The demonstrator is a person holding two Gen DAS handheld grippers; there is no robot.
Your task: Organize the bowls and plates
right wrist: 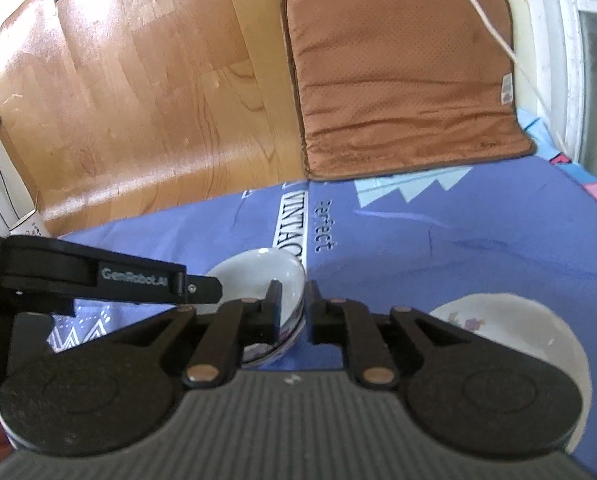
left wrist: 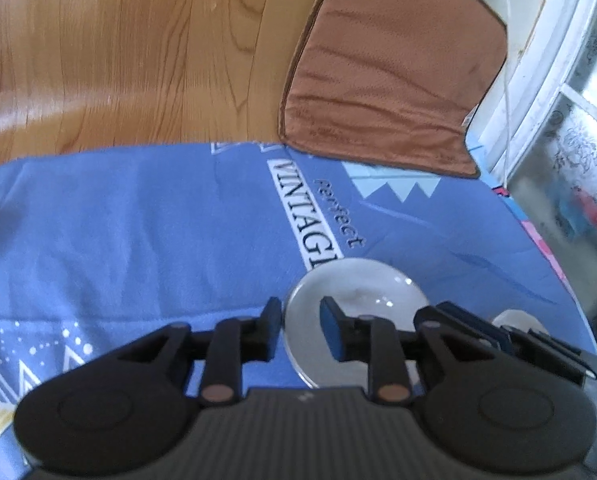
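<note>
Grippers straddle white bowl point(left wrist: 358, 292) rim on blue cloth point(left wrist: 138, 220)

Glossy glazed ceramic bowl point(right wrist: 258, 276), matt blue printed cloth point(left wrist: 138, 220), shiny wood-grain floor point(left wrist: 118, 60), dimpled brown mat point(right wrist: 398, 88).

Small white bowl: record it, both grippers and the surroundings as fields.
bowl: small white bowl, upright on blue printed cloth
left gripper: open, straddling one side of the bowl's rim
right gripper: straddling the opposite side; contact unclear
nearby: floral dish, beside the bowl, apart
beyond: brown cushion
</note>
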